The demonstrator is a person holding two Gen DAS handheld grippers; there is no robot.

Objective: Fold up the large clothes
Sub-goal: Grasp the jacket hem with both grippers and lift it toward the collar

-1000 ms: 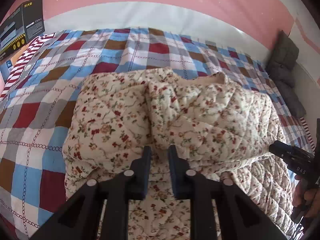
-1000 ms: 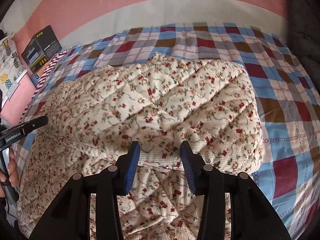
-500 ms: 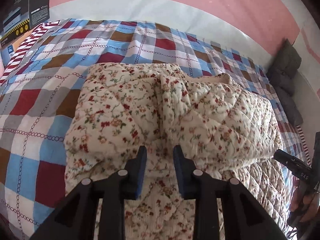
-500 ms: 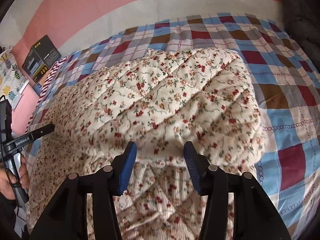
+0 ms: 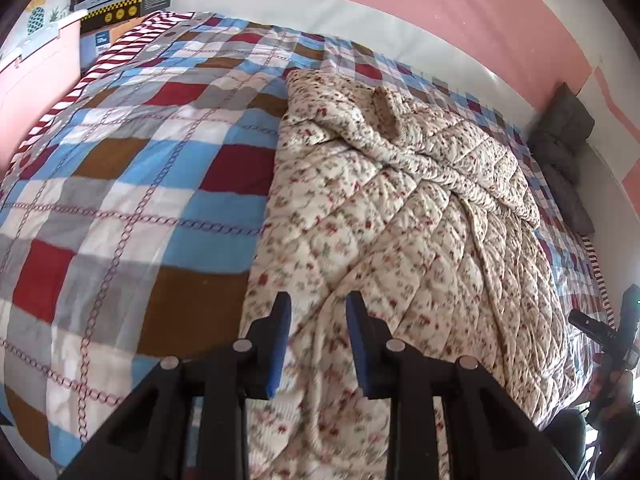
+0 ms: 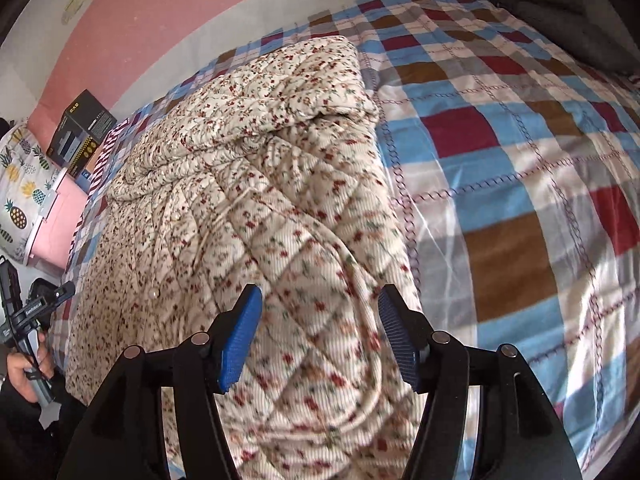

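1. A quilted floral coat lies spread across a checked bedspread, with its far part folded back over itself into a thick layer.
2. In the left wrist view, the left tongs hang over the near left edge of the coat. The two blue pads stand a little apart, with floral cloth showing in the gap below them; neither pad presses on it.
3. In the right wrist view, the right tongs hang over the coat's near right edge, just beside bare bedspread. Their jaws are opening; the coat lies under and between the pads, ungripped.
4. Each view catches the other tongs at its margin: the right tongs at the far right, the left tongs at the far left, held by a hand.
5. A black box stands beyond the bed's far left corner, and a dark cushion lies at the far right.
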